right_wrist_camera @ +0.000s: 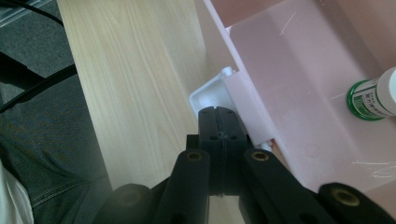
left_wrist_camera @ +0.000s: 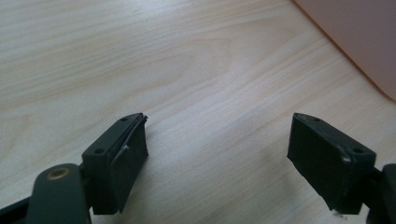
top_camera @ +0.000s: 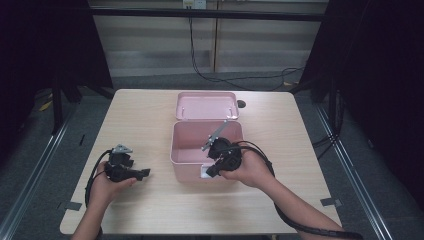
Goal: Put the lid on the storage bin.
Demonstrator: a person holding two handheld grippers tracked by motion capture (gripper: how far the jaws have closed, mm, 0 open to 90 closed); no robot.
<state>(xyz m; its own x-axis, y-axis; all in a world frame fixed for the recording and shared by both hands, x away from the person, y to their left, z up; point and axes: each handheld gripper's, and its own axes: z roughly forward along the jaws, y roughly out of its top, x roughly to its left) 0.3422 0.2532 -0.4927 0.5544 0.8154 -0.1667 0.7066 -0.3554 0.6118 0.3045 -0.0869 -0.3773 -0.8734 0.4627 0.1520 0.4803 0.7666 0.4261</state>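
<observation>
Right gripper (right_wrist_camera: 218, 122) pressed together at pink box (top_camera: 190, 150) front latch (right_wrist_camera: 219, 91) near table (top_camera: 150, 210) middle, left gripper (left_wrist_camera: 217, 140) apart; could shove box sideways.

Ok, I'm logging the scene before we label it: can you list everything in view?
Box: one, pink, open, middle of the table.
Lid: one, pink, lying flat just behind the box.
Latch: one, white, on the box's front wall, by the right gripper's tips.
Bottle: one, white with a green label, lying inside the box.
Table: one, light wood.
Cables: black, on the grey floor behind the table.
Left gripper: black, jaws open, over bare table left of the box.
Right gripper: black, jaws shut, at the box's front rim.
</observation>
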